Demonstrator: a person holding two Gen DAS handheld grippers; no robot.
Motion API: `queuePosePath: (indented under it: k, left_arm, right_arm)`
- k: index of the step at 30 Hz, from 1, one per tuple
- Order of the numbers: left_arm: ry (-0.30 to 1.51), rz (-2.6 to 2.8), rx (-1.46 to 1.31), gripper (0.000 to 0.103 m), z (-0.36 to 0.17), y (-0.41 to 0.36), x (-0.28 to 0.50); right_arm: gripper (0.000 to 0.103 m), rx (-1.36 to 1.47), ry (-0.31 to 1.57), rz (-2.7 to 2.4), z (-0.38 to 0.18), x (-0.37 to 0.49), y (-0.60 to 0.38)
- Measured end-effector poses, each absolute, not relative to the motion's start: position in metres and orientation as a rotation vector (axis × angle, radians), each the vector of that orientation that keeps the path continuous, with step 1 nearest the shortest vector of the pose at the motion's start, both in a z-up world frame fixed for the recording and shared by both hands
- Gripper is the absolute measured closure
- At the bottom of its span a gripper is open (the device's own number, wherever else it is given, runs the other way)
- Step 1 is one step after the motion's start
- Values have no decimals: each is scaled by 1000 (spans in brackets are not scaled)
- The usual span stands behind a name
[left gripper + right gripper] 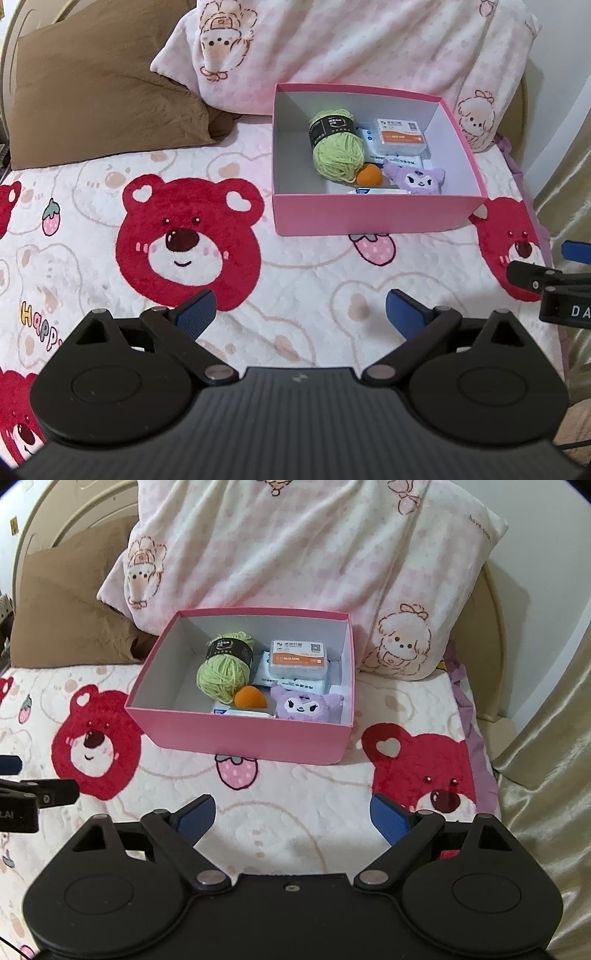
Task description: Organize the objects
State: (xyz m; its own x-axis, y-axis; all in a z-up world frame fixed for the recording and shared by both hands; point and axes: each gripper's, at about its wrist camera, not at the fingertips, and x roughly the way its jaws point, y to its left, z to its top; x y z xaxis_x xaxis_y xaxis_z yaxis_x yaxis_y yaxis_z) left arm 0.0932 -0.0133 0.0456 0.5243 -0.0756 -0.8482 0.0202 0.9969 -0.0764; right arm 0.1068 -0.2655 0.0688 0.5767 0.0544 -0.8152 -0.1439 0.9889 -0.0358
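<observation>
A pink box (369,218) (240,740) stands open on the bed. Inside lie a green yarn ball (336,147) (223,672), a small orange ball (368,174) (250,698), a purple plush toy (417,179) (303,705), a clear box with an orange label (400,137) (299,661) and white packets (373,191) (240,712). My left gripper (301,314) is open and empty, above the blanket in front of the box. My right gripper (293,816) is open and empty, also in front of the box.
The bed has a blanket with red bears (184,240) (424,775). A brown pillow (96,96) (70,616) and a pink pillow (351,48) (295,546) lie behind the box. A curtain (546,738) hangs at the right bed edge.
</observation>
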Motion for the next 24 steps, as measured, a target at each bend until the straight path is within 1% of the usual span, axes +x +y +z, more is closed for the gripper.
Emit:
queuePosePath:
  k: [24]
  left_arm:
    - [1025,-82,-51,3,45,-12,87]
  right_arm:
    - [10,-174,962,89,61,102,-260]
